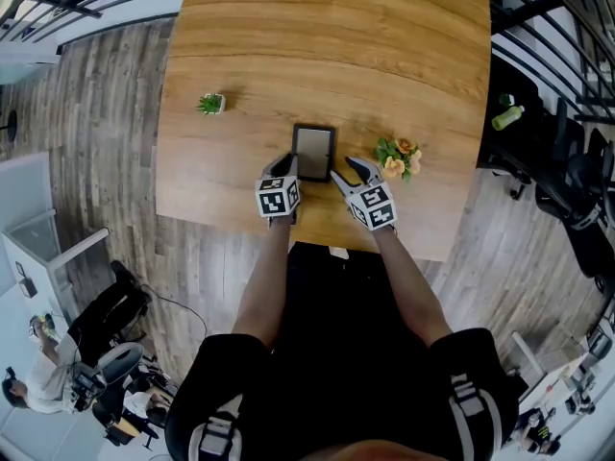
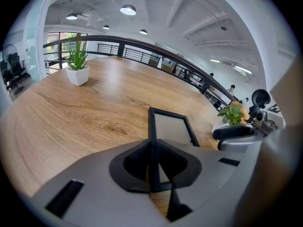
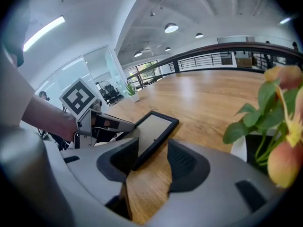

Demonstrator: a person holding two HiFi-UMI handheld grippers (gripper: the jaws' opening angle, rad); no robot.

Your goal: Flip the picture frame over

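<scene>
left gripper view | left tongs clamp picture frame | nr edge part hidden

Black picture frame, pale grey panel inside. Honey-brown tabletop, streaky wood grain. Green plant, white pot. Peach-orange flowers, green leaves. Black-and-white square markers on the left gripper and right gripper.

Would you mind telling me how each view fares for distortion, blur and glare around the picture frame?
Head view: sharp and evenly lit, though the table edges bow; the picture frame shows no glare. Left gripper view: heavy fisheye with black corners; the frame's pane looks pale. Right gripper view: the flowers at the right are close and blurred; a ceiling light strip glares.
</scene>
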